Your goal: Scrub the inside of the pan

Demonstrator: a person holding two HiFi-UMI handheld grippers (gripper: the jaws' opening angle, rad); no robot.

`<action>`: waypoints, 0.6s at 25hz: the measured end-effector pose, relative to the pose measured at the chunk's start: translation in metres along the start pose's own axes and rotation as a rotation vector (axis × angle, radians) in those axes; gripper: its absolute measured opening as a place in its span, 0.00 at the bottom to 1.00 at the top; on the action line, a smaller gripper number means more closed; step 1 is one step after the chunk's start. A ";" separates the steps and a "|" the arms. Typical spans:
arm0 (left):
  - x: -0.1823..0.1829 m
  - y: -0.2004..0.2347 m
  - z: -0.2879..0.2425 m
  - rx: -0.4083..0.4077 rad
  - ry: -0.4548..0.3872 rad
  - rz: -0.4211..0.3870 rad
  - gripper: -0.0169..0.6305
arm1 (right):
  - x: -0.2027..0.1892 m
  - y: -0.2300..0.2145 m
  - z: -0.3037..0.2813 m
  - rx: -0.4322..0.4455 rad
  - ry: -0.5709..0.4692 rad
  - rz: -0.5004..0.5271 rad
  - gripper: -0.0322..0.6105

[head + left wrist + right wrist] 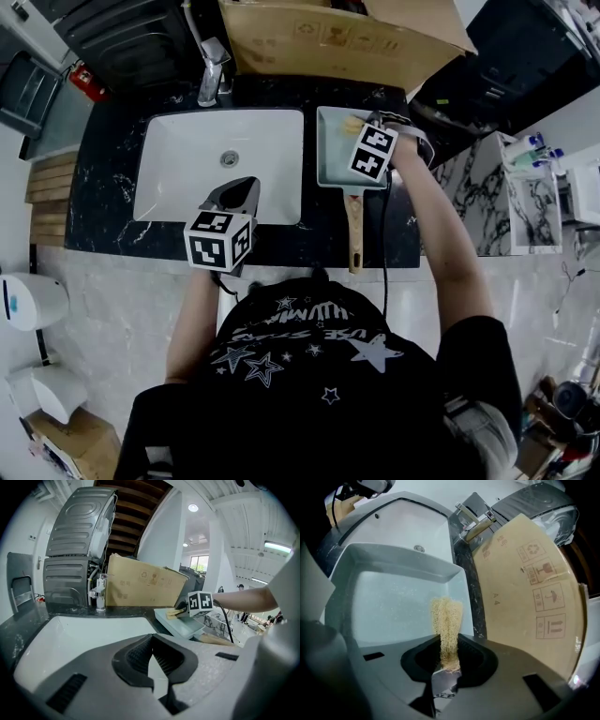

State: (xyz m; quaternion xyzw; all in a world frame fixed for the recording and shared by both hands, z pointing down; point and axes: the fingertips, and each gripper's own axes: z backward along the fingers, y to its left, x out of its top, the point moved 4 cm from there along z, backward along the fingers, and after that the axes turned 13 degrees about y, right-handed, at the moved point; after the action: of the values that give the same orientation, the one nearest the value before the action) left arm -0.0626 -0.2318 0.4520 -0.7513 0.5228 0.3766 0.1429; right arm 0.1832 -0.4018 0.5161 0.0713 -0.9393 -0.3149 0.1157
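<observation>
Closest in, the left gripper [240, 190] hangs over the near rim of the white rectangular sink [187, 159], its jaws drawn together on nothing. To its right, the pale blue-green rectangular pan [384, 606] with a wooden handle [354, 234] sits on the black marbled counter [103, 211]. The right gripper [361, 125] pinches a yellow fibrous scrub pad [446, 620] whose free end meets the pan floor near a far corner, so scrubbing looks under way, with much of the speckled floor probably left. Beyond stand a chrome faucet [213, 70] and a large brown cardboard box [319, 42].
</observation>
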 end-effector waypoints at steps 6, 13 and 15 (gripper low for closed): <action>-0.004 -0.005 0.002 -0.014 0.005 -0.006 0.04 | -0.003 0.010 0.009 0.034 0.003 -0.011 0.17; -0.011 -0.007 0.009 -0.025 0.004 -0.013 0.04 | -0.009 0.033 0.026 0.084 0.016 0.005 0.17; -0.014 -0.008 0.011 -0.027 0.005 -0.018 0.04 | -0.011 0.040 0.031 0.096 0.018 0.004 0.17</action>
State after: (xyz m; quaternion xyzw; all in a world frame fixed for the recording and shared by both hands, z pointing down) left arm -0.0624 -0.2128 0.4529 -0.7589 0.5111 0.3804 0.1345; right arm 0.1830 -0.3505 0.5143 0.0776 -0.9525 -0.2686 0.1211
